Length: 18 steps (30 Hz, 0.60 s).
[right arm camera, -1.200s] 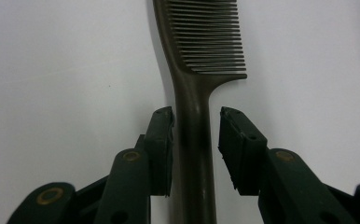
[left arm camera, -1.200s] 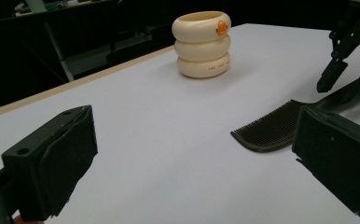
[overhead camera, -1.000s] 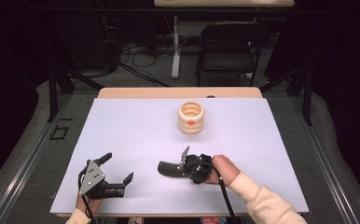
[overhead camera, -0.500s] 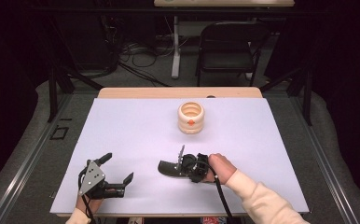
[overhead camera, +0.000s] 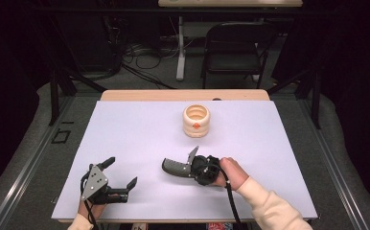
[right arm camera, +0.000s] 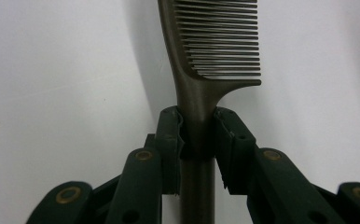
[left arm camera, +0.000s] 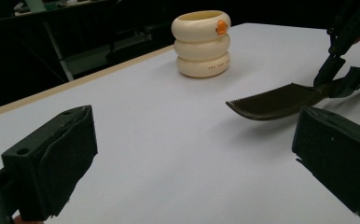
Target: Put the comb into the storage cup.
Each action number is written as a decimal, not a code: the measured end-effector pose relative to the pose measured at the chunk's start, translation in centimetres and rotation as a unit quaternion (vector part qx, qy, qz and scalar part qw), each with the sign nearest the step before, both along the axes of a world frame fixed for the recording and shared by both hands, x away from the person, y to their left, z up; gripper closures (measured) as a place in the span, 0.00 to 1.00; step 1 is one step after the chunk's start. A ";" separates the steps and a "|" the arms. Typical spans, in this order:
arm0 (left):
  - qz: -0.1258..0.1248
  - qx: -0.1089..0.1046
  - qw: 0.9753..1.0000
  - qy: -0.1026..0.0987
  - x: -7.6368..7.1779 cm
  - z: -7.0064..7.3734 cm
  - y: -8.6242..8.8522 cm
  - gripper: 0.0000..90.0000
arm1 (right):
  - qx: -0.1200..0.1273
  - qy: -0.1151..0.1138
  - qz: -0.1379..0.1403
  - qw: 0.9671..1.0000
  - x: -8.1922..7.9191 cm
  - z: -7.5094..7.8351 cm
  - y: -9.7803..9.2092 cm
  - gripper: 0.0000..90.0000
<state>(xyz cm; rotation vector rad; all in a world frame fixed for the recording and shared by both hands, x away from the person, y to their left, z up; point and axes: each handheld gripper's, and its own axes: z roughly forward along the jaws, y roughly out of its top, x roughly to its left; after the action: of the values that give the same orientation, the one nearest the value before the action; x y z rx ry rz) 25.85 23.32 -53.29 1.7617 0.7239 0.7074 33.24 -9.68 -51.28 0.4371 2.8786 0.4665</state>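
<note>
- High view: from above, looking forward and down over the whole table (overhead camera: 140,129).
- Left gripper view: low, near the tabletop, sharing the comb (left arm camera: 276,100).
- Right gripper view: very close on the comb (right arm camera: 215,42).

One comb (overhead camera: 176,166), one ringed cream holder (overhead camera: 196,120), two tongs, one chair (overhead camera: 231,48).

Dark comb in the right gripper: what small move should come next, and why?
Probably lift the dark plastic comb slightly and carry it toward the cream ringed holder. The right gripper is shut on the comb's handle, so the grasp looks secure, the comb sits low over the white table, and the holder stands open-topped farther back. The left gripper is open and apart.
</note>
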 end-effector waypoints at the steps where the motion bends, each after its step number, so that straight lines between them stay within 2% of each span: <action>1: 0.000 0.000 1.000 0.000 0.0 0.0 0.0 0.00 | 0.010 -0.002 -0.003 1.000 0.0 0.1 -0.1 0.80; 11: 0.000 -0.002 1.000 0.001 0.0 0.0 0.0 0.00 | 0.047 -0.007 -0.016 0.999 -0.2 0.5 -1.2 0.80; 18: 0.000 -0.002 1.000 0.002 0.0 0.0 0.0 0.00 | 0.071 0.000 -0.031 0.997 -0.1 0.8 -2.0 0.80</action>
<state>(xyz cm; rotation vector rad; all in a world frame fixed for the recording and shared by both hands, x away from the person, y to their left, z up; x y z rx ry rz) 25.87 23.34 -53.32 1.7594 0.7276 0.7033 33.12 -11.71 -50.53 0.5476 2.8336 0.6643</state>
